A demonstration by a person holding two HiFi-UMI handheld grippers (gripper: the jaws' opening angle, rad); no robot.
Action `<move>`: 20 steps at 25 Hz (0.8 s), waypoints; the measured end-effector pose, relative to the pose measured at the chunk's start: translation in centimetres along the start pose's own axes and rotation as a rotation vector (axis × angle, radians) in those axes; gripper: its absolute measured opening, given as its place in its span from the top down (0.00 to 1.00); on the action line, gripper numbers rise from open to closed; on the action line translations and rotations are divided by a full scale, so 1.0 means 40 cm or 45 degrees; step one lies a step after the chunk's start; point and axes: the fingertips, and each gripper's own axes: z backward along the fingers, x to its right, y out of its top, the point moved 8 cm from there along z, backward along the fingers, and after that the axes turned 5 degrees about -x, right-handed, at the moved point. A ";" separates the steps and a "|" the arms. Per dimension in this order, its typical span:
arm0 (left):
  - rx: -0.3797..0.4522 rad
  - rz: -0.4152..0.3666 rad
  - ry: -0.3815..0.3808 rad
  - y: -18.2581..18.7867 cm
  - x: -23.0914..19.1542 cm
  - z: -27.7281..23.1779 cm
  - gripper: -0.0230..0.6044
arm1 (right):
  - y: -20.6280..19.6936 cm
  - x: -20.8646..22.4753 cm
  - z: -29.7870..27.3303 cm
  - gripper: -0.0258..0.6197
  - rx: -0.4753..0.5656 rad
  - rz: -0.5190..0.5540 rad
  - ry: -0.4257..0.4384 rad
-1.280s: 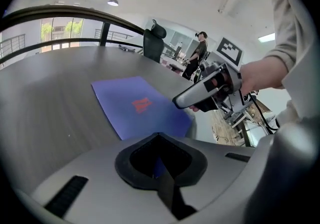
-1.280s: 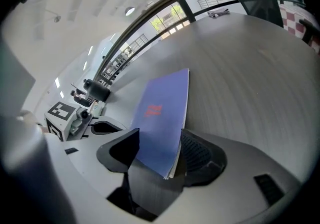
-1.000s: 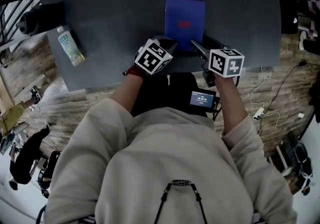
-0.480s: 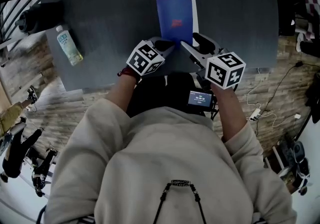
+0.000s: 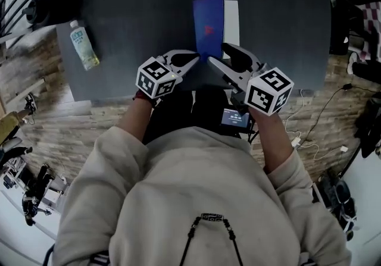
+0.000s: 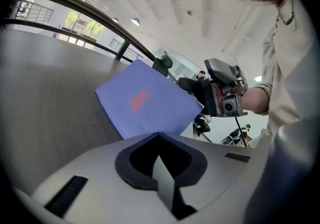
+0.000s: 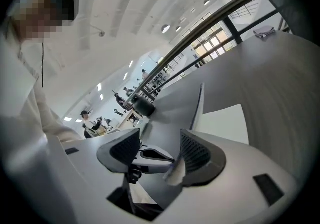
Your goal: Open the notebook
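Observation:
The blue notebook's cover (image 5: 208, 24) stands almost upright on the dark table, and a white inner page (image 5: 231, 21) is laid bare to its right. My left gripper (image 5: 195, 58) is shut on the cover's near edge; in the left gripper view the blue cover (image 6: 145, 102), with a red mark on it, rises straight out of the closed jaws (image 6: 158, 135). My right gripper (image 5: 219, 55) is open just right of the cover, near the notebook's front edge. In the right gripper view (image 7: 159, 140) the cover (image 7: 200, 105) shows edge-on beside the white page (image 7: 225, 123).
A clear plastic bottle (image 5: 83, 46) lies at the left of the dark grey table (image 5: 137, 15), with a black cylindrical object (image 5: 50, 6) behind it. The table's front edge runs just under both grippers. Cables lie on the wooden floor at the right.
The cover went from lying flat to standing nearly upright, baring the white page. My left gripper has drawn leftward and nearer with the cover; the right gripper's jaws have spread beside it.

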 end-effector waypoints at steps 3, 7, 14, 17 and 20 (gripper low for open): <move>0.054 0.043 0.048 -0.003 -0.006 0.059 0.95 | 0.013 -0.025 -0.027 0.55 -0.018 0.041 0.046; 0.145 0.101 0.118 0.007 -0.007 0.129 0.96 | 0.006 -0.021 -0.074 0.55 -0.071 0.009 0.125; 0.024 0.005 0.159 -0.020 -0.008 0.124 0.95 | -0.107 0.204 0.001 0.55 -0.319 0.048 -0.484; -0.072 -0.076 0.115 -0.021 0.001 0.035 0.95 | -0.138 0.274 -0.009 0.55 -0.370 -0.005 -0.546; -0.194 -0.144 0.083 -0.029 0.008 -0.060 0.95 | -0.142 0.280 -0.036 0.55 -0.382 -0.013 -0.519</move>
